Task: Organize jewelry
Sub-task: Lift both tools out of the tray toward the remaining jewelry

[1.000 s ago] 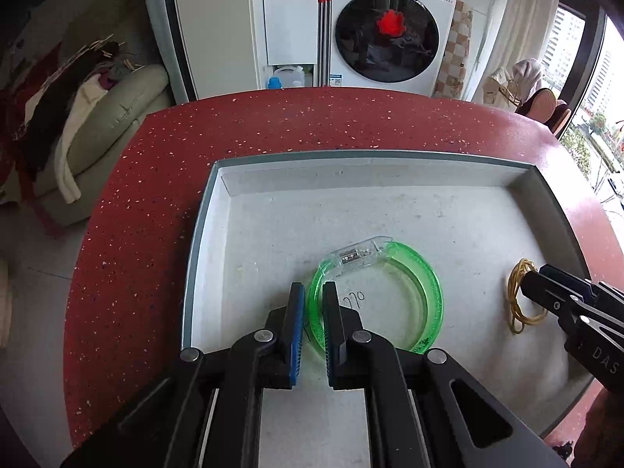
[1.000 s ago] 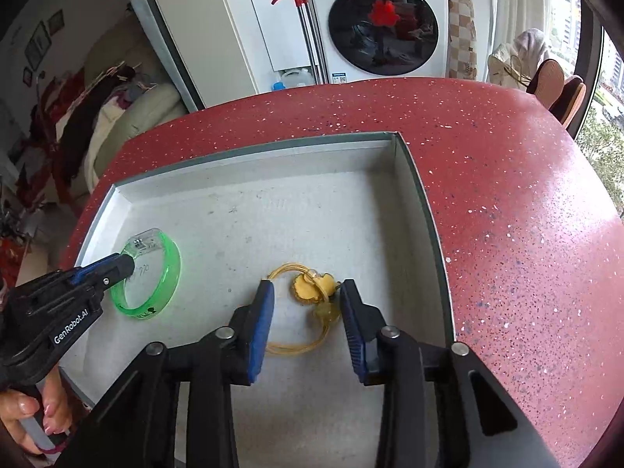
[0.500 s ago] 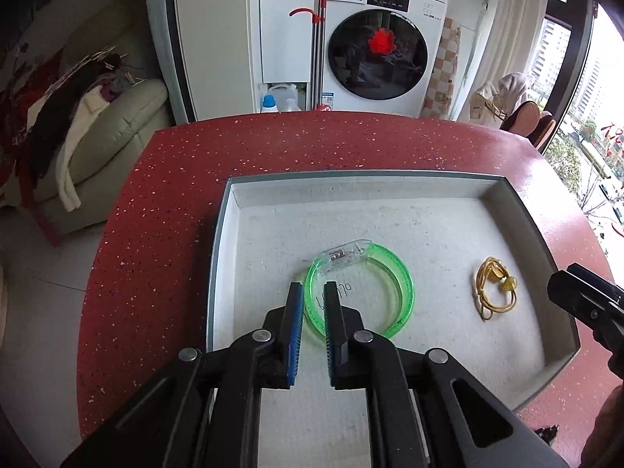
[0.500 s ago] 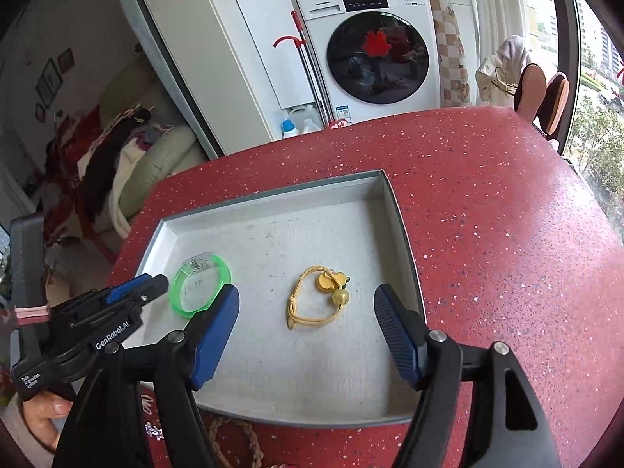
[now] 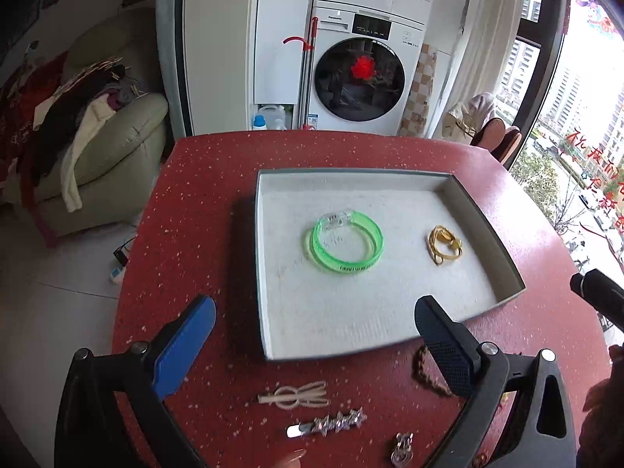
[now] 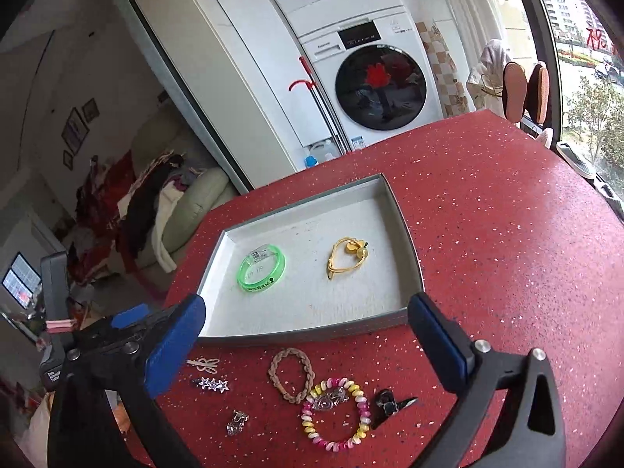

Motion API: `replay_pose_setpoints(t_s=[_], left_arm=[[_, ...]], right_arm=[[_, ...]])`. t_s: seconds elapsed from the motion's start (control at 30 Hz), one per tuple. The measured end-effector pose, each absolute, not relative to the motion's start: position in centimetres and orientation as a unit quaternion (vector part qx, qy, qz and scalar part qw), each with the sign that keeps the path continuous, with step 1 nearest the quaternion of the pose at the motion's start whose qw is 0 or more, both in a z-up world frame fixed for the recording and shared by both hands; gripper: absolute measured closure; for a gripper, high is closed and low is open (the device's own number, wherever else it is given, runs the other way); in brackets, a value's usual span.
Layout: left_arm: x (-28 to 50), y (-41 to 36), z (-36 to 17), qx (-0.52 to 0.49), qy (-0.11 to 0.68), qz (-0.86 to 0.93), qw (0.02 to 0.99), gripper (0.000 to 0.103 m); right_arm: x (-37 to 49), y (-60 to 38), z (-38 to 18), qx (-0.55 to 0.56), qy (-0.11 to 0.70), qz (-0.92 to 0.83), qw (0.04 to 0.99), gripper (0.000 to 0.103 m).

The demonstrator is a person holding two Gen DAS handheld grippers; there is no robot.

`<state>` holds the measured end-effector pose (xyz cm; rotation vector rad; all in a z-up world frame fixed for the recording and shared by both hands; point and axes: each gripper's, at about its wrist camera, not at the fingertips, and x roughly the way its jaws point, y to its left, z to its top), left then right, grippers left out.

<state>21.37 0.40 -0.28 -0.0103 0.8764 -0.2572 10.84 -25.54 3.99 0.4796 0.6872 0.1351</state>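
Jewelry: green bangle (image 6: 261, 269) and yellow cord bracelet (image 6: 347, 257) lie in the tray (image 6: 405, 234) ahead of both claws, whose jaws have just been opening and stand apart, empty; clips and bracelets (image 6: 331, 409) wait on the tabletop (image 6: 507, 234) beneath them.

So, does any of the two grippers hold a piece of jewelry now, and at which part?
Nothing is held. The left gripper and right gripper are both open and empty; the green bracelet and yellow cord bracelet lie in the tray.

Washer (image 5: 358, 78) behind red table (image 5: 187, 210); sofa (image 5: 113, 148) w/ clothes pile (image 5: 58, 117) at left.
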Motion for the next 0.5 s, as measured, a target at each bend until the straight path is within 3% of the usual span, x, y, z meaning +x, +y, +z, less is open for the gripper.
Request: replay_pose_setpoints(t_s=[0.5], left_arm=[[14.5, 2.3, -5.3, 0.096, 0.425, -0.128, 0.891, 0.0]], right_arm=[[4.4, -22.1, -1.6, 0.169, 0.459, 0.054, 0.87, 0.0]])
